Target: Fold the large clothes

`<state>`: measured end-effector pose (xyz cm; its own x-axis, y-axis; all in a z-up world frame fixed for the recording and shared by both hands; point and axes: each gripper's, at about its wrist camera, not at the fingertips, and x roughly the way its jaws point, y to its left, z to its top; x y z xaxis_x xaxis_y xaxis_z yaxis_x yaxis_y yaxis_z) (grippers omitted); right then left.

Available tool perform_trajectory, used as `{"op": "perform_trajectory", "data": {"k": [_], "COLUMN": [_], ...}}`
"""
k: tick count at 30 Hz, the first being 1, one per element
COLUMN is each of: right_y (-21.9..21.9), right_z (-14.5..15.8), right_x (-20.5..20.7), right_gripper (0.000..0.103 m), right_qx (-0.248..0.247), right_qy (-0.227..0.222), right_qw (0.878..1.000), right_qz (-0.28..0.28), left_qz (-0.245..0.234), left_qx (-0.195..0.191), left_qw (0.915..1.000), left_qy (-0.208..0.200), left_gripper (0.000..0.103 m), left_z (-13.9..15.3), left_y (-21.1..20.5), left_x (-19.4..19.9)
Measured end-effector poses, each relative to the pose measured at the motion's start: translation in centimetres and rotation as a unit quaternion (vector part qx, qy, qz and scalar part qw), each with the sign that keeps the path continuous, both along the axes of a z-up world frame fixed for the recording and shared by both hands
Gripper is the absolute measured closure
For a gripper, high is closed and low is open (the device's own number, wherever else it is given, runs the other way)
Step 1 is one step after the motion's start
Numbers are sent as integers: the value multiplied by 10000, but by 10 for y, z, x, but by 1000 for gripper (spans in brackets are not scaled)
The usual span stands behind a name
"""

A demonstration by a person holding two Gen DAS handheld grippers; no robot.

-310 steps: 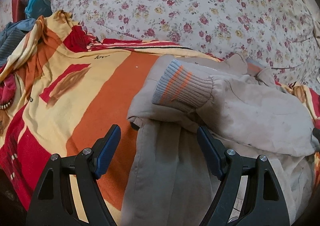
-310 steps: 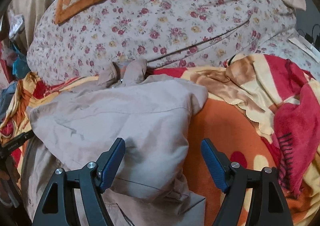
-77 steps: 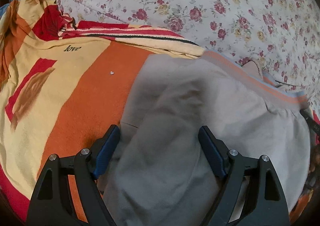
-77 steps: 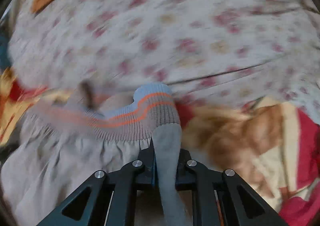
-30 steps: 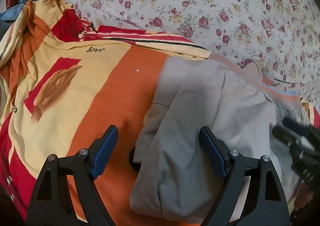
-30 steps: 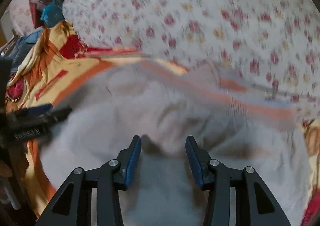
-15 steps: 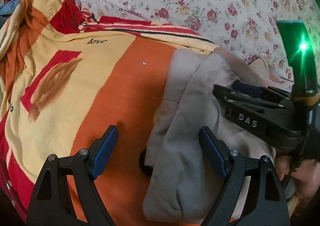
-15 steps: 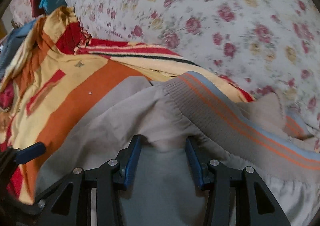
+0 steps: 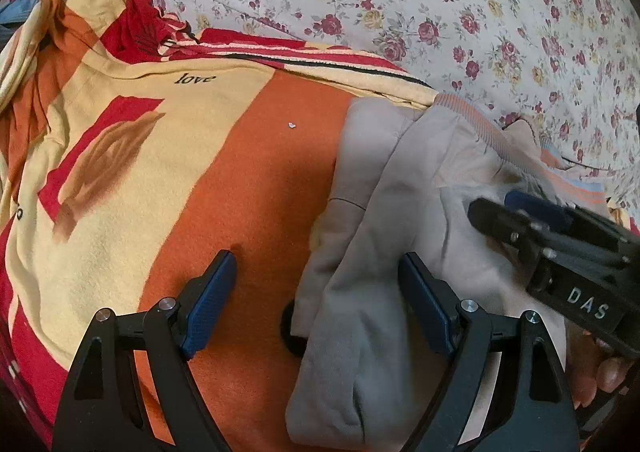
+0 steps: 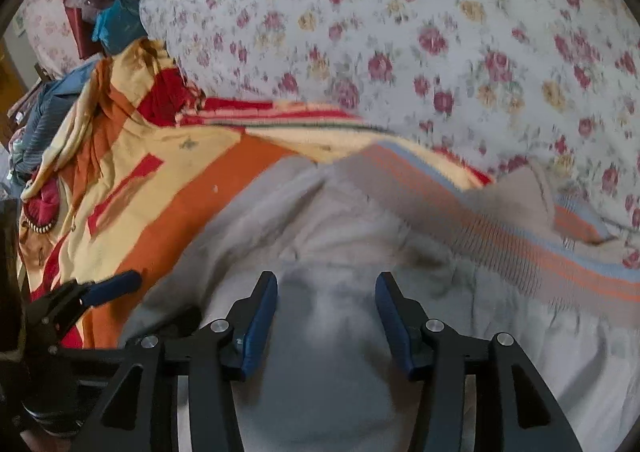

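The folded beige jacket [image 9: 384,252] lies on the orange blanket [image 9: 248,188] over the bed, its left edge between the left gripper's [image 9: 320,300] wide-apart jaws, while the right gripper's [image 10: 326,316] jaws, just opening, straddle its cloth unclamped.

Bed with orange-and-yellow blanket [image 9: 248,188], folded beige jacket [image 9: 384,236] on it, floral quilt [image 9: 460,12] behind
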<state>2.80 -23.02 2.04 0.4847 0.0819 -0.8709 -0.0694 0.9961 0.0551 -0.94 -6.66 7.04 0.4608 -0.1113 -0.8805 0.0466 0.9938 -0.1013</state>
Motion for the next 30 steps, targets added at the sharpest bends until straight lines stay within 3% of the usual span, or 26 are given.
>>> {"op": "perform_trajectory", "data": {"k": [2,7,11,16,25,30], "right_y": [-5,-10,-10,-20,-34,-47], "right_z": [2,11,11,0,9,12], "right_x": [-5,-10,-5,-5,-11,-18], "right_gripper": [52,35,34,34,30,30], "right_qx": [87,513,558,663,943,1122], "right_qy": [-18,-121,-125,-12,-80,-99], "right_qw": [9999,9985,9982,9971,9948,9927], "right_qz": [-86,-168,-202,-367,-367,-439], "left_qz": [4,15,1,25,-138,-222], "left_qx": [-6,17,-57,-458,-524,-891], "left_qw": [10000,10000,10000,9989,9985,9958], "left_qy": [-6,-6,31,96,-24,10], "left_gripper": [19,19,19,16,15,17], "left_z": [0,0,-2,-4,-7,-10], "left_y": [0,-1,0,11,2,2], "left_x": [0,0,1,7,12,19]}}
